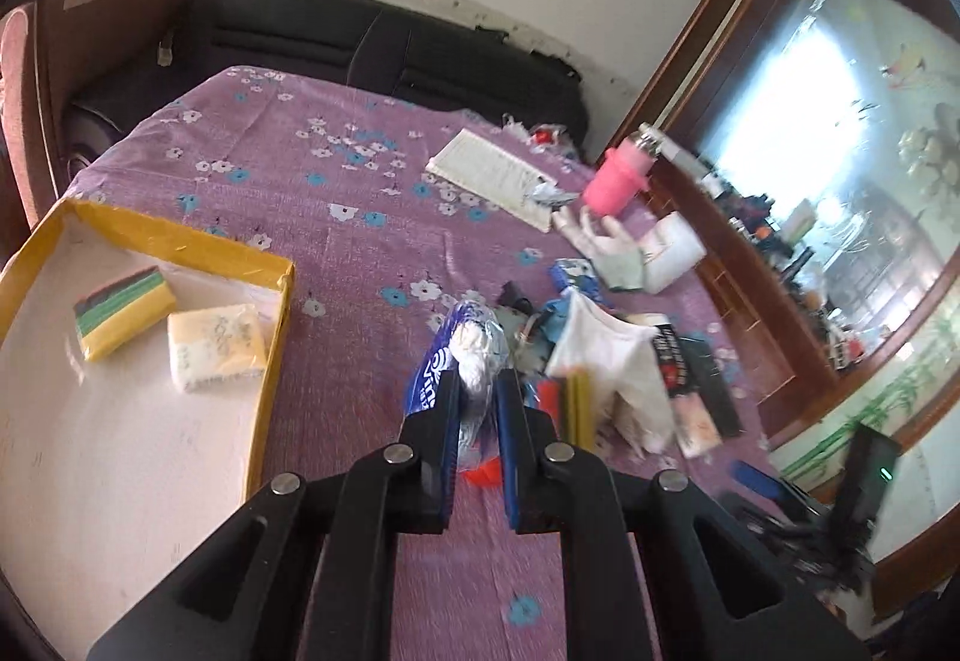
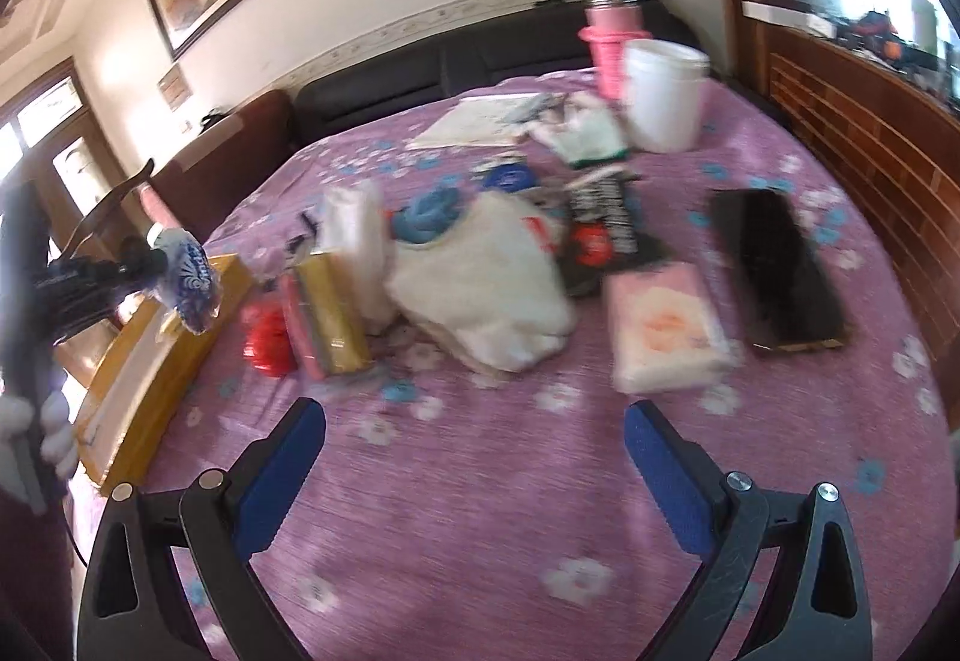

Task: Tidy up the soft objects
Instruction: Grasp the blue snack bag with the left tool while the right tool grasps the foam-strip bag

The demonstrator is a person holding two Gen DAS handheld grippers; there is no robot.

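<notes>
Tissue pack point(image 1: 465, 355) in crinkly blue-and-white wrap is hanging clamped in the left gripper point(image 1: 477, 409), lifted off the purple floral tablecloth point(image 1: 336, 169) just right of the yellow-rimmed box point(image 1: 273, 355), where a striped sponge point(image 1: 123, 319) and a pale yellow tissue pack point(image 1: 216, 346) are already lying near the far right corner. The slick film is bunching between the pads and could slide free before the pack is clearing the box's rim. The right gripper point(image 2: 474, 442) is hovering with jaws wide and empty over the tabletop's near edge, short of a white cloth point(image 2: 480, 283) and a pink tissue pack point(image 2: 666, 328). A black sofa point(image 1: 384, 43) is lining the far wall.
</notes>
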